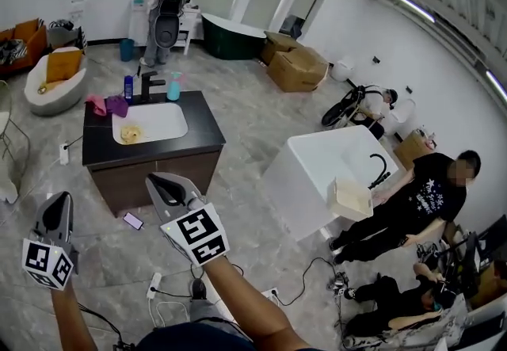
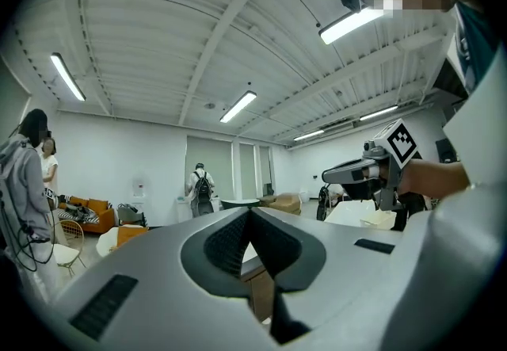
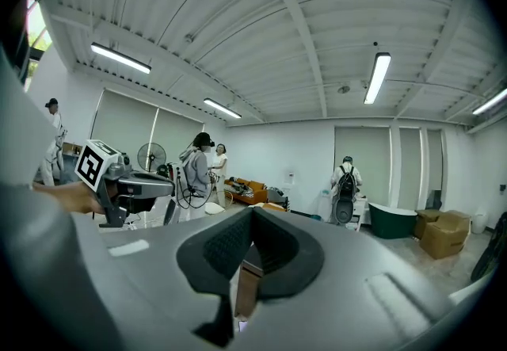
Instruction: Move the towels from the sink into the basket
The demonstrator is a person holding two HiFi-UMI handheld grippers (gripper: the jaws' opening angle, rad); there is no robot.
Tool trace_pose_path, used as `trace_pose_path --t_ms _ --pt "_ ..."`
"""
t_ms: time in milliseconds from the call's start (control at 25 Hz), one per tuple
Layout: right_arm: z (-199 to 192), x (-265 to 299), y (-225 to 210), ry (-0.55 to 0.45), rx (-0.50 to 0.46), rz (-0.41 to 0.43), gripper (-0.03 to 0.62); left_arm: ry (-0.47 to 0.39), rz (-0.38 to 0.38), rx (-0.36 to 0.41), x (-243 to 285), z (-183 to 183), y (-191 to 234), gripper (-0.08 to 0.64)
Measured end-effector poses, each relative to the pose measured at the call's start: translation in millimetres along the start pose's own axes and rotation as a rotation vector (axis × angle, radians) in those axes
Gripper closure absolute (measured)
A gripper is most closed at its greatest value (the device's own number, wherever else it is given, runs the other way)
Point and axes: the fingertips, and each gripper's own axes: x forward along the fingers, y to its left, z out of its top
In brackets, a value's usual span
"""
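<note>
Floor (image 1: 261,116) first: grey tile, wide, with a white power strip (image 1: 153,286) and a phone (image 1: 132,220) lying on it near the feet. Off right, white tub unit (image 1: 317,159) with a beige container (image 1: 351,199) at its near edge; probably the basket, cannot confirm. Ahead, dark desk (image 1: 202,120) carrying the white sink (image 1: 162,121). Desk and tub unit well apart, open floor between.

Left hand-held gripper (image 1: 58,200), low left: jaws fully together, gripping nothing. Right hand-held gripper (image 1: 157,181), pointing toward the desk: also closed, empty. Same reading in both gripper views, pads meeting with no cloth between.

Task thing: yellowish towel (image 1: 131,133), crumpled in the sink's left end, untouched. Pink and purple cloths (image 1: 107,105) on the desk just behind the sink, beside a blue bottle (image 1: 128,88), black tap (image 1: 150,86) and teal bottle (image 1: 173,86).

Judged stage: approach only, nothing moved yet.

Risks:
- Arriving with jaws closed and shoving the towel instead of pinching it; needs opening before the reach.
- Clipping tap or bottles while dipping in, all crowded at the sink's back rim.
- Stepping on phone or power strip during the carry toward the basket.
- Pinching shallow, then losing the towel mid-floor.
</note>
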Motion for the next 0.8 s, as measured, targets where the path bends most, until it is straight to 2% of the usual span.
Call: trace_pose_path --t_ms 120,320,480,800 --pt "-19.7 22.1 -42.1 0.002 0.016 0.034 0.581 0.007 0.035 -0.005 40.1 -9.2 3.3 0.554" --pt "-27.7 44.1 -110.8 0.015 0.027 0.071 0.581 0.021 0.087 0.001 92.7 6.2 -2.9 0.554" --pt "-38.7 64.5 -141.7 0.022 0.056 0.109 0.581 0.063 0.121 0.003 123.0 -2.3 -3.3 0.554" --pt "-53.1 84.2 -191.8 0.027 0.099 0.154 0.581 0.110 0.140 0.029 180.9 0.8 -17.0 0.554"
